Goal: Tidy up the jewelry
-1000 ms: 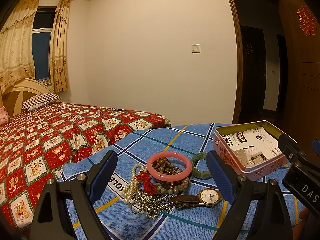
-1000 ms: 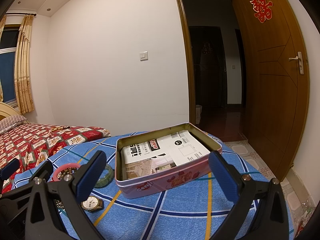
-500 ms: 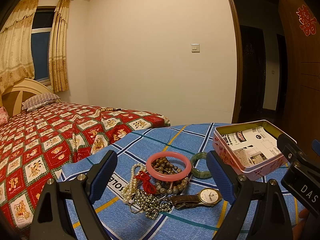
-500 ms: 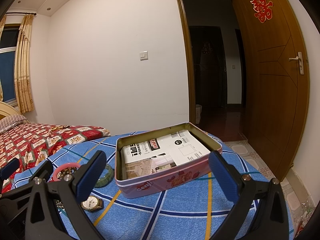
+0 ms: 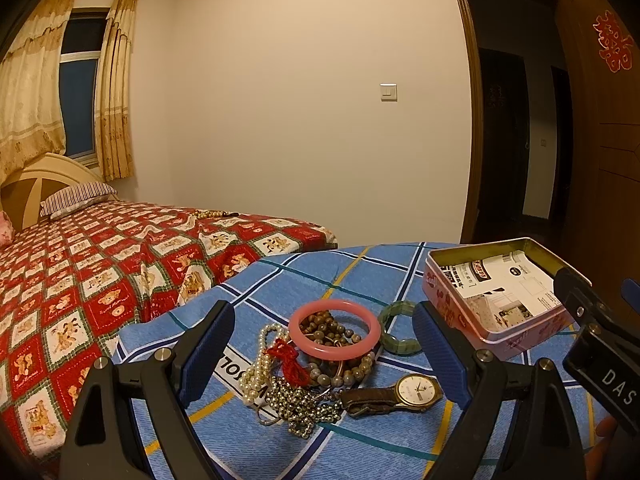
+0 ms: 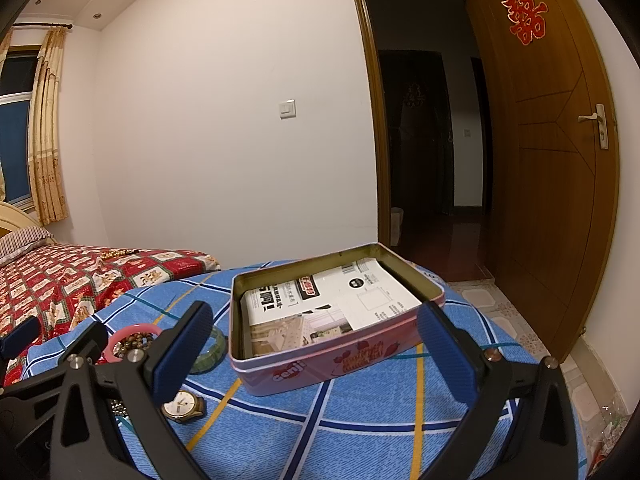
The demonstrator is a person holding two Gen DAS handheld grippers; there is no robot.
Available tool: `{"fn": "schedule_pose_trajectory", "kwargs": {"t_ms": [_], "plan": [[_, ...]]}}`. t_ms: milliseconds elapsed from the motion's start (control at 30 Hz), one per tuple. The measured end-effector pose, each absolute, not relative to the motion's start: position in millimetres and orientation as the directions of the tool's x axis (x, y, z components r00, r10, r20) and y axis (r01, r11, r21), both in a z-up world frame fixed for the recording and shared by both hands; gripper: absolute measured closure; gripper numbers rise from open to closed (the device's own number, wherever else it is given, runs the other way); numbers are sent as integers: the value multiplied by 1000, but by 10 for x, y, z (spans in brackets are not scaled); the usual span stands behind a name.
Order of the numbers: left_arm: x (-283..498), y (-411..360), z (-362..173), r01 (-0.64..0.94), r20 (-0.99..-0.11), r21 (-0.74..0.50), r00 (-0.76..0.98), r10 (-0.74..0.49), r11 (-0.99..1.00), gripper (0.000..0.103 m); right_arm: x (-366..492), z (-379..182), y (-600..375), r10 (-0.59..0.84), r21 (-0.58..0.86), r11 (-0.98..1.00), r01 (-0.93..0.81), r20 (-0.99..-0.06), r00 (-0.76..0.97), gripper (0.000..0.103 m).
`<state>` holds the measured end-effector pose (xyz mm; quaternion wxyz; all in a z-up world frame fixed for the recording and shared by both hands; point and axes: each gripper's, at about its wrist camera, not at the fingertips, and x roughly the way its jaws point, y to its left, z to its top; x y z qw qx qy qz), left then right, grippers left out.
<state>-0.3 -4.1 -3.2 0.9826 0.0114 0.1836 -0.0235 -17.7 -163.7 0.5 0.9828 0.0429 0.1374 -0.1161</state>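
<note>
One glossy pink bangle atop beads

A bed with a red quilt stands under a curtained window. The wall is plain white. A wooden door stands open onto a dark hall.

In the right wrist view, the left claw's black arm covers part of the round gold-faced wristwatch and most of the smooth pink bangle; the small print on the white paper in the tin is unreadable.
</note>
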Motion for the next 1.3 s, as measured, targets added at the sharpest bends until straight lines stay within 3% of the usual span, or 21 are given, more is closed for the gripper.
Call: {"fn": "schedule_pose_trajectory", "kwargs": {"t_ms": [367,567,767,867,933,1033,1133,1167,1300], "plan": [[180,202,-137,63,-498,-33,864,-71,997,13,-153,-29,-1645,-208,63,969,237,-301,931,0],[192,394,-91,93,-506,-33,857,-97,995,13,-143,-34,-1686,-211,80,965,248,-321,923,0],[575,97,-133,227,-601,-43,772,-206,973,13,-109,-52,-1752,-199,111,961,253,-354,914,0],[762,-144,-206,245,-640,25,748,-172,969,13,-102,-59,-1791,-198,130,957,261,-365,910,0],[907,-249,-282,202,-674,103,734,-81,974,13,-100,-68,-1827,-198,145,952,268,-373,907,0],[1046,-235,-352,156,-694,120,720,-29,980,13,-91,-77,-1863,-200,160,947,278,-382,902,0],[1112,-142,-403,136,-705,91,708,-33,986,13,-76,-85,-1876,-196,164,946,279,-395,897,0],[1148,-116,-428,138,-716,72,696,-46,988,21,-66,-87,-1875,-195,163,946,279,-399,896,0],[1170,48,-426,145,-718,-59,682,-143,988,22,-47,-88,-1863,-189,159,949,273,-407,894,0]]}}
